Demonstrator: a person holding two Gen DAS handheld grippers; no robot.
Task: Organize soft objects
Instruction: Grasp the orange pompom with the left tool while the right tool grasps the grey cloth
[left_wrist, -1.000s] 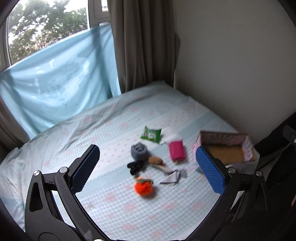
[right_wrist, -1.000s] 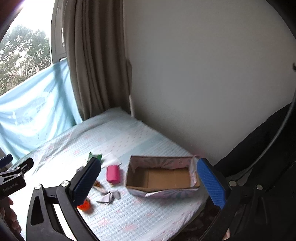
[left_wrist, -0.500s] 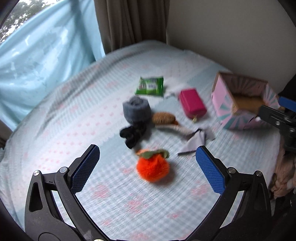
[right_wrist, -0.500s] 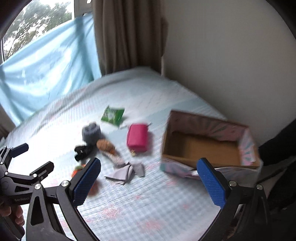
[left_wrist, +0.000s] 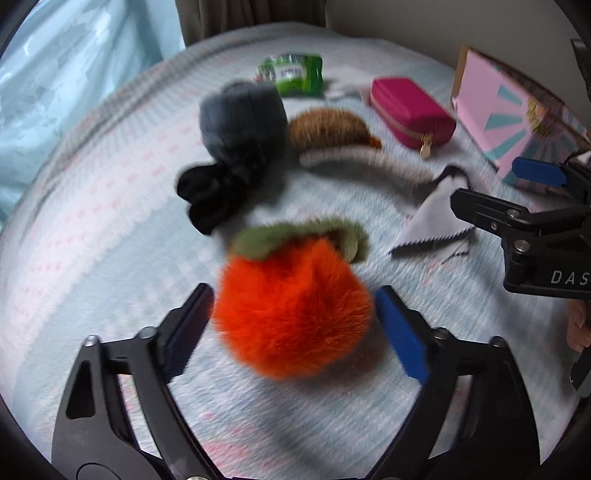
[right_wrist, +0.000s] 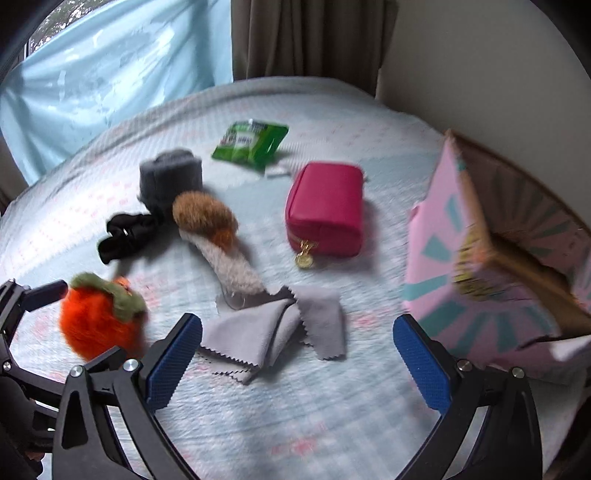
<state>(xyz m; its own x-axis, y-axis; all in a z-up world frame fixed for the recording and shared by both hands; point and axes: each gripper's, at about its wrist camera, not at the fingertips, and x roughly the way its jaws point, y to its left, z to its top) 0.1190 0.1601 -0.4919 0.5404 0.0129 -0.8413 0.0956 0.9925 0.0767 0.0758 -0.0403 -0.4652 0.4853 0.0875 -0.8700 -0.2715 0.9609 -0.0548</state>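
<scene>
A fluffy orange plush fruit (left_wrist: 295, 314) with a green top lies on the bed between the two fingers of my left gripper (left_wrist: 295, 328), whose pads sit at its sides. It also shows in the right wrist view (right_wrist: 99, 319). My right gripper (right_wrist: 297, 354) is open and empty, low over a folded grey cloth (right_wrist: 273, 332). A grey rolled sock (right_wrist: 171, 177), a black scrunchie (right_wrist: 127, 236), a brown-and-cream plush (right_wrist: 214, 236) and a pink pouch (right_wrist: 325, 210) lie beyond. A pink cardboard box (right_wrist: 498, 266) stands at the right.
A green packet (right_wrist: 251, 142) lies farther back on the light blue checked bedspread (right_wrist: 295, 424). A wall and curtain stand behind the bed. A blue sheet (right_wrist: 110, 74) hangs at the window on the left.
Both grippers have dropped towards the bed. My left gripper has narrowed around the orange plush. My right gripper has come down over the grey cloth.
</scene>
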